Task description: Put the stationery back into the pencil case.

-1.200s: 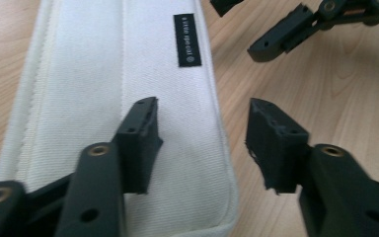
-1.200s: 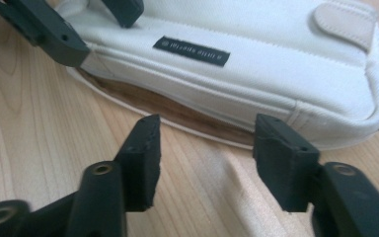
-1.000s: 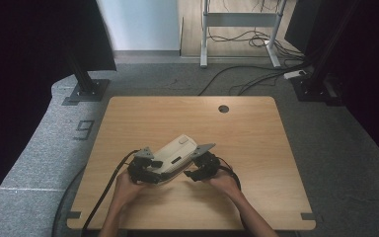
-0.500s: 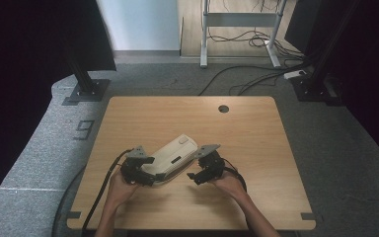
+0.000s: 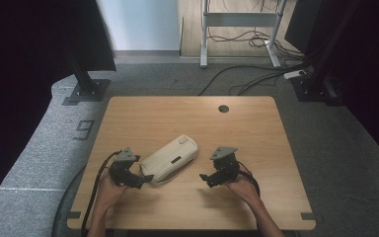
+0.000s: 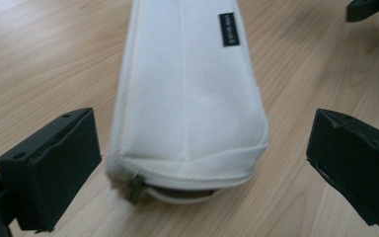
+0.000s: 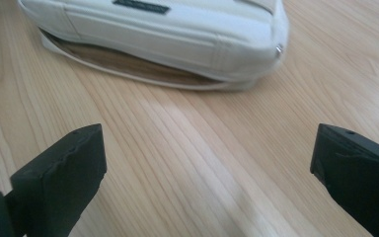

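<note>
Cream zip pouch [image 5: 170, 159] flat on wooden tabletop [image 5: 256, 128]; left tool [image 5: 139, 177] jaws just opened wide astride its end, untouching; right tool [image 5: 208, 178] just opened, empty, apart.

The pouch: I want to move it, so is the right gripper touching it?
Apart. The right gripper view shows bare table between the open right gripper and the pouch.

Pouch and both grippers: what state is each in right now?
White pouch: lying flat on the table, zipper partly open at its near end, held by nothing.
Left gripper: open, jaws just opened, either side of the pouch's end without touching.
Right gripper: open, jaws just opened, empty, clear of the pouch.
</note>
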The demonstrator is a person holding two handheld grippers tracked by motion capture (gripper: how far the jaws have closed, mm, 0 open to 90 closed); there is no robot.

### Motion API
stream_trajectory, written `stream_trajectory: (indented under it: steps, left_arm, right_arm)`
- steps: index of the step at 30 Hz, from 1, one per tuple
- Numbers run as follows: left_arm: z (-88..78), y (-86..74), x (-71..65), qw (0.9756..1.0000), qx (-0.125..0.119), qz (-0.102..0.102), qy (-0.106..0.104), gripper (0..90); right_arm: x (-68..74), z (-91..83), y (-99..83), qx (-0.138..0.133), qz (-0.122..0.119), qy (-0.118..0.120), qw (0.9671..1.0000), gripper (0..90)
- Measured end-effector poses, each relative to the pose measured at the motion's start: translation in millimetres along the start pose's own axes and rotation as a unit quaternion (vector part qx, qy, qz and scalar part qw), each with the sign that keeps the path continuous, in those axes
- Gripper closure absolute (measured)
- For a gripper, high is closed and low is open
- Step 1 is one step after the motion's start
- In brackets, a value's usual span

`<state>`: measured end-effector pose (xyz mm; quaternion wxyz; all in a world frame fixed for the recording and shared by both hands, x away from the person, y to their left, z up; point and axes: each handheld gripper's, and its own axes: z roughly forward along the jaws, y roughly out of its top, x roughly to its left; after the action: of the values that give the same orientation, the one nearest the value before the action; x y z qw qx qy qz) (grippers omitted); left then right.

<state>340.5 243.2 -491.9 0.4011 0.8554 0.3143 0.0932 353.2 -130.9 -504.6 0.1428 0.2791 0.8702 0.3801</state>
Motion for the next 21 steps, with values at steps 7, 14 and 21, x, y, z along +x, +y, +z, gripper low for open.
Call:
stream_trajectory:
  steps: [7, 14, 21]
  left_arm:
    - [-3.6, -19.8, 13.9, 0.9998, -0.001, -0.011, 0.017, 0.0]
    - [-1.6, -38.7, 25.2, 0.9991, 0.013, -0.026, 0.032, 0.0]
    - [9.9, -53.8, 31.5, 0.9974, 0.044, -0.032, 0.046, 0.0]
  right_arm:
    - [-7.7, -10.3, -21.3, 0.005, 0.014, -0.021, 0.9997, 0.0]
    - [-14.8, -20.5, -42.2, 0.004, 0.03, -0.04, 0.9987, 0.0]
    - [-17.4, -21.8, -62.6, 0.014, 0.043, -0.048, 0.9978, 0.0]
